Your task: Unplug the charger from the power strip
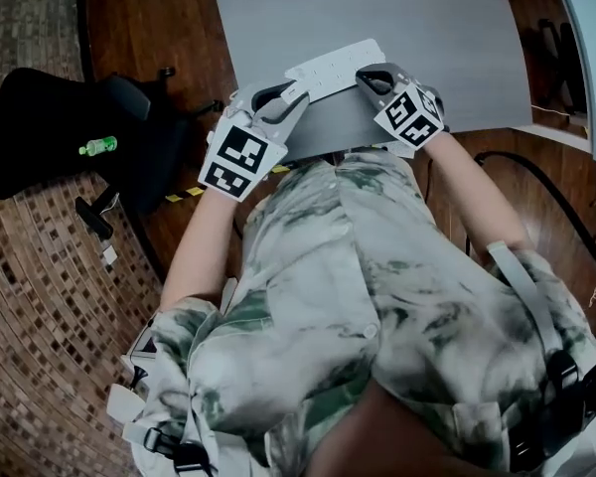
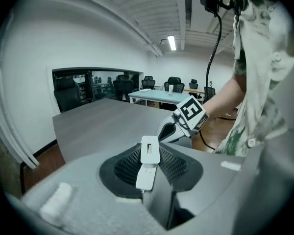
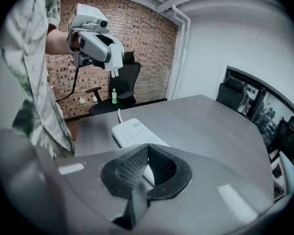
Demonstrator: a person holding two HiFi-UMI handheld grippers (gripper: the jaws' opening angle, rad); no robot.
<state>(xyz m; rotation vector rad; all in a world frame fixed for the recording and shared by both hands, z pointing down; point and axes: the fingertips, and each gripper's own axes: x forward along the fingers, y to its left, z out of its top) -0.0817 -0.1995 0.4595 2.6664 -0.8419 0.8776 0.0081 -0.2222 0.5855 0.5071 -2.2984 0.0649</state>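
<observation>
We see the white charger [image 2: 149, 161] pinched in the left gripper [image 1: 276, 97], whose jaws are clamped on its lower end. Its long axis stands nearly upright, off the counter [image 1: 397, 8]. We cannot make out its prongs. The power strip [image 1: 333, 68] lies slantwise along the counter's near edge, partly hidden by the right gripper [image 1: 375, 76]. That gripper's jaws are drawn together on nothing, and we cannot tell whether they touch the strip. Bare counter stretches beyond.
</observation>
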